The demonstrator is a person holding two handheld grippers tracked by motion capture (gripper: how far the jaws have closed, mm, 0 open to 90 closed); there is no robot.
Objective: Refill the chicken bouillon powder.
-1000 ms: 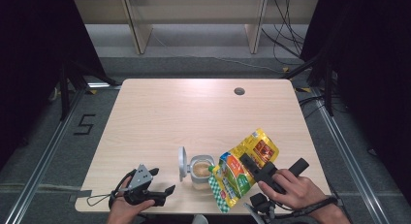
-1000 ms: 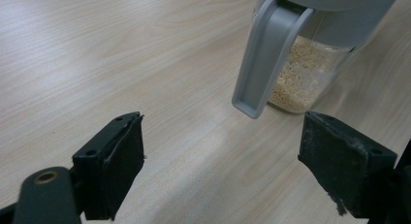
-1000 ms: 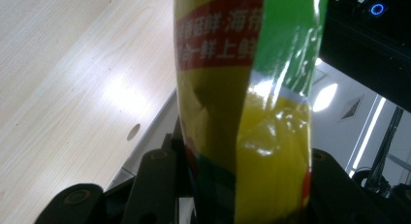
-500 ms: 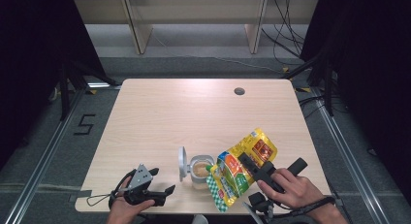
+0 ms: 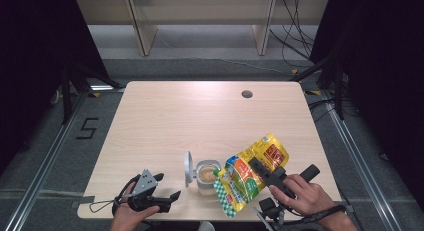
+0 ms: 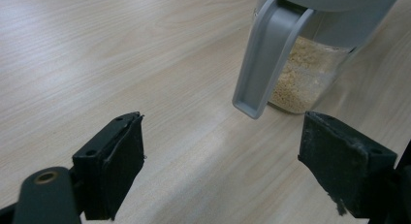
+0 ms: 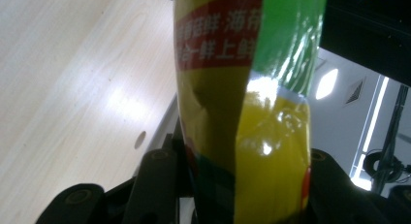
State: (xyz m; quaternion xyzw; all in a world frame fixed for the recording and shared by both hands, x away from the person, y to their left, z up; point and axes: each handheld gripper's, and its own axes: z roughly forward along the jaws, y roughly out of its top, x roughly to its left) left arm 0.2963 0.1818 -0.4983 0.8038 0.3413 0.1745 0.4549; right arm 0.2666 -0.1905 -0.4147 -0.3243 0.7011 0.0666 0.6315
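while pouch (image 5: 250, 173) tips over jar (image 5: 206, 175), lid (image 5: 187, 168) stands open.

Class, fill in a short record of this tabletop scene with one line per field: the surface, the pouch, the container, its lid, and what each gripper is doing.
Surface: light wooden table
Pouch: yellow-green pouch, tilted, one corner over the container's mouth
Container: clear container, pale granules inside, standing near the table's front edge
Lid: grey flip lid, swung open to the left
Right gripper: right gripper shut on the pouch, jaws on both sides of it
Left gripper: left gripper open, nothing between its jaws, facing the container
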